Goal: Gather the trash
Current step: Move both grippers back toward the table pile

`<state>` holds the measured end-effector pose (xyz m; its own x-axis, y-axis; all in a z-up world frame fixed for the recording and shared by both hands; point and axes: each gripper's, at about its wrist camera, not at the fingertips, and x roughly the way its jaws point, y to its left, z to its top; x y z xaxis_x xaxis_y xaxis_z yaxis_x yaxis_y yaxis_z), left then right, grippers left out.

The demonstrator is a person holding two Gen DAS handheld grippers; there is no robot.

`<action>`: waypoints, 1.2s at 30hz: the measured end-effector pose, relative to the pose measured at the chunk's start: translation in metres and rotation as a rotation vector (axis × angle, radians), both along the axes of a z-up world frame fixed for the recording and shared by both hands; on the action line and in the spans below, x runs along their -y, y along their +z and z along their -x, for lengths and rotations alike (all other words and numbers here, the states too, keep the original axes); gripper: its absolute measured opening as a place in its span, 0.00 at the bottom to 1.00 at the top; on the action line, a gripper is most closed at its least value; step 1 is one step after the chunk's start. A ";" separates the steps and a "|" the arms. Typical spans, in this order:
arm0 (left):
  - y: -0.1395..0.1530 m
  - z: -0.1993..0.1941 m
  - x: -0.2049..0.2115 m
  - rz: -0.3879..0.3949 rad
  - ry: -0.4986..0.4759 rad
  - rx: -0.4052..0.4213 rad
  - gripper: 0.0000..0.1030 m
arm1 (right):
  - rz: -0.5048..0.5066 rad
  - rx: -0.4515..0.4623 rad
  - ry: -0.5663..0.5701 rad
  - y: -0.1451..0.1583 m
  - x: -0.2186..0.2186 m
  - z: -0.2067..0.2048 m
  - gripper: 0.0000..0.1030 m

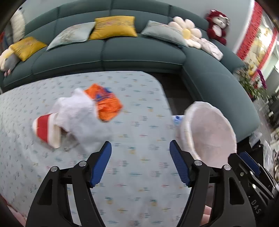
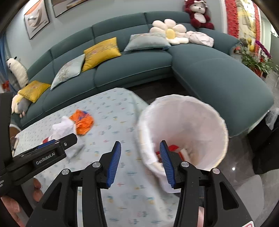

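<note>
On the table with the light patterned cloth [image 1: 139, 104] lie a crumpled white tissue [image 1: 78, 115], a red-and-white paper cup [image 1: 46, 129] on its side, and an orange wrapper [image 1: 106, 103]. My left gripper [image 1: 140, 153] is open and empty, just in front of the tissue. A white-lined bin [image 2: 188, 122] stands at the table's right edge, with red-and-white trash inside. My right gripper [image 2: 140, 158] is open and empty, by the bin's near rim. The bin also shows in the left wrist view [image 1: 209, 132]. The left gripper body [image 2: 45, 153] shows in the right wrist view.
A teal corner sofa [image 2: 209, 73] with yellow and grey cushions wraps around the table's far and right sides. A red plush toy [image 2: 198, 15] and flower cushion [image 2: 169, 33] sit on it. Dark floor [image 2: 244, 174] lies right of the bin.
</note>
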<state>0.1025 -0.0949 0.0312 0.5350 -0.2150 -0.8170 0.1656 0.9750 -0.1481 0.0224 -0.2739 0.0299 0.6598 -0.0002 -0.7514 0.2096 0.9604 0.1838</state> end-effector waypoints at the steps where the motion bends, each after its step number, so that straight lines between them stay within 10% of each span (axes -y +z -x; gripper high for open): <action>1: -0.001 -0.001 -0.012 -0.005 0.025 -0.001 0.69 | -0.001 -0.001 0.009 0.000 -0.006 -0.001 0.45; 20: -0.026 -0.016 -0.162 -0.074 0.213 -0.020 0.85 | -0.011 -0.068 0.179 -0.023 -0.130 -0.035 0.55; 36: -0.077 -0.060 -0.202 -0.133 0.199 -0.081 0.89 | 0.020 -0.167 0.307 -0.082 -0.211 -0.090 0.56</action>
<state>0.1621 0.1066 -0.0454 0.4875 0.0002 -0.8731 -0.0392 0.9990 -0.0216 0.1129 -0.0625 -0.0519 0.4995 0.1634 -0.8508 -0.0637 0.9863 0.1520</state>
